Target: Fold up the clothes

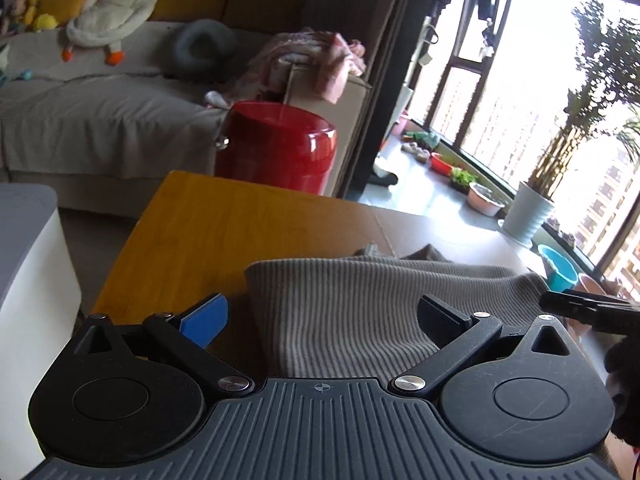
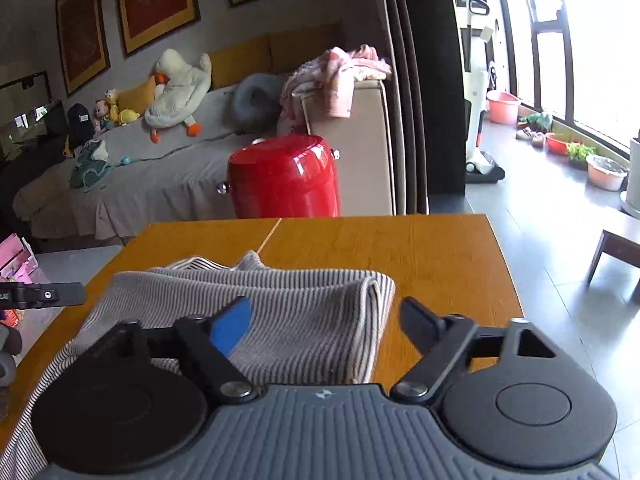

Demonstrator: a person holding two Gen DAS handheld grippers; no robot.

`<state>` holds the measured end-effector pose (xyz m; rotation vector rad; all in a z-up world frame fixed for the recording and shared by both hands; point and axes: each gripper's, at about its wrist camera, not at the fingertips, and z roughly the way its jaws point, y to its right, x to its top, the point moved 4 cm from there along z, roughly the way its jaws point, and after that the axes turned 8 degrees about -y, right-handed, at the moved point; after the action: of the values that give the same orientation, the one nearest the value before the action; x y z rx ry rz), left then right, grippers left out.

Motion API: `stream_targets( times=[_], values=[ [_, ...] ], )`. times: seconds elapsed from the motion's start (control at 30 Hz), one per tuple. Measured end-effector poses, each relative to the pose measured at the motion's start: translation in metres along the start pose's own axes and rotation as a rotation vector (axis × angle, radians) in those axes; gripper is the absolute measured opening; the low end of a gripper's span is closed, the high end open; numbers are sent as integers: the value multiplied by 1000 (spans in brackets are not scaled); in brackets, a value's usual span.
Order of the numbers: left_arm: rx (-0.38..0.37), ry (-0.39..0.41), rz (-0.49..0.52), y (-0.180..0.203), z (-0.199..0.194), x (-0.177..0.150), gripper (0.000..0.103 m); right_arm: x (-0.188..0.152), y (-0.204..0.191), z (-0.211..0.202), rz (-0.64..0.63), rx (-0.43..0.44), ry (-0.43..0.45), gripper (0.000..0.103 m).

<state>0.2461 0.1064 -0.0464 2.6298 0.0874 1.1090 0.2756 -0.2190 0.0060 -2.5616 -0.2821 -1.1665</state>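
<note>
My 2 grippers, left gripper (image 1: 322, 316) and right gripper (image 2: 326, 320), hover spread wide and empty over the grey-and-white striped ribbed knit garment (image 2: 304, 312), lying partly folded on the orange wooden table (image 2: 420, 248); I'd pinch both near corners evenly before folding

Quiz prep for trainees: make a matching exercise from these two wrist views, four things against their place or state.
Things:
1. striped garment
2. red bin
3. plush goose
4. left gripper

Places or states:
A. on the sofa
B. open, above the cloth
C. folded on the wooden table
D. on the floor, beyond the table's far edge

Pairs: 1-C, 2-D, 3-A, 4-B
</note>
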Motion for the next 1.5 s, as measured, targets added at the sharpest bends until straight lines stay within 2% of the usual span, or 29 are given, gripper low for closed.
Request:
stream_targets(
  times=[0.03, 0.1, 0.2, 0.27, 0.4, 0.57, 0.6, 0.67, 0.7, 0.73, 0.9, 1.0, 1.1, 1.2, 1.27, 1.33, 1.37, 1.43, 1.5],
  values=[
    [2, -16, -29, -5, 3, 1, 103, 1, -4, 2, 5, 31, -6, 48],
    [10, -44, -68, -12, 8, 0, 99, -4, -11, 12, -7, 62, -47, 47],
    [14, -75, -87, -16, 13, -4, 85, -20, -17, 31, -55, 39, -113, 47],
    [19, -82, -87, -18, 12, -6, 83, -25, -20, 31, -100, 30, -100, 47],
    [29, -97, -96, -25, 10, -9, 83, -21, -18, 29, -77, 39, -117, 47],
    [-38, -128, -155, -34, 11, -7, 83, -10, -6, 23, -74, -11, -129, 47],
    [-53, -142, -164, -34, 13, -7, 84, -5, 1, 22, -38, -4, -125, 48],
    [-78, -161, -172, -34, 18, -4, 86, 8, 18, 22, 73, 24, -109, 61],
    [-83, -165, -172, -33, 21, -1, 86, 14, 25, 25, 116, 36, -100, 71],
    [-90, -168, -170, -31, 27, 2, 87, 19, 32, 29, 158, 48, -91, 75],
    [-98, -153, -112, -19, 56, 21, 88, 25, 44, 67, 198, 66, -120, 75],
    [-104, -159, -99, -18, 67, 31, 90, 24, 42, 84, 186, 89, -146, 82],
    [-114, -165, -82, -17, 75, 37, 90, 22, 37, 86, 152, 117, -157, 82],
    [-119, -165, -52, -15, 78, 37, 90, 19, 35, 81, 92, 74, -179, 83],
    [-119, -167, -43, -14, 77, 36, 91, 16, 42, 76, 113, 64, -185, 83],
    [-124, -176, -41, -14, 76, 35, 92, 17, 48, 75, 148, 89, -188, 82],
    [-129, -178, -40, -13, 77, 35, 92, 20, 48, 79, 152, 106, -189, 80],
    [-140, -182, -38, -10, 79, 36, 94, 25, 44, 87, 145, 131, -188, 60],
    [-133, -165, -4, -2, 87, 39, 88, 29, 37, 97, 117, 121, -184, 40]
  ],
)
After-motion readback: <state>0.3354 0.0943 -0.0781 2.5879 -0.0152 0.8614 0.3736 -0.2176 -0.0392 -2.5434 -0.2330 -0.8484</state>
